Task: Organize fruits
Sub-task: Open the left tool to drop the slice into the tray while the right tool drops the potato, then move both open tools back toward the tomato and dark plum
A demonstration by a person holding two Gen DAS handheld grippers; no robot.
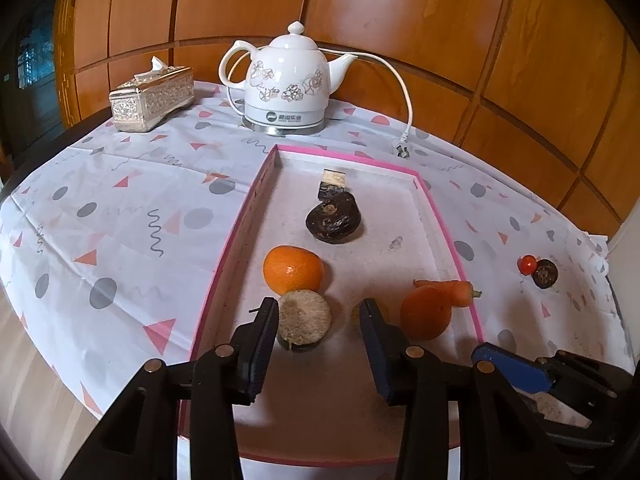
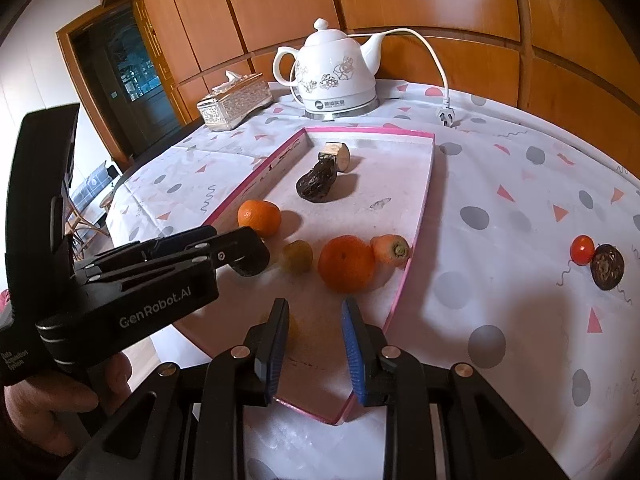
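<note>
A pink-rimmed white tray [image 1: 444, 220] [image 2: 420, 196] holds two oranges [image 1: 293, 269] [image 1: 426, 317], a carrot [image 1: 458, 291], a dark wrinkled fruit [image 1: 334, 218], a cut brown piece [image 1: 333, 182], a pale round-faced fruit [image 1: 305, 318] and a small yellowish fruit [image 2: 298, 256]. My left gripper [image 1: 319, 320] is open over the tray's near end; the pale fruit lies by its left finger. My right gripper [image 2: 315, 322] is open and empty above the tray's near corner. A cherry tomato [image 2: 582, 249] and a dark round fruit [image 2: 607, 266] lie on the cloth, right of the tray.
A white electric kettle [image 1: 289, 84] with its cord and plug [image 1: 402, 150] stands behind the tray. A silver tissue box [image 1: 152, 98] sits at the back left. The patterned tablecloth [image 1: 120, 220] covers the round table; wooden panels stand behind it.
</note>
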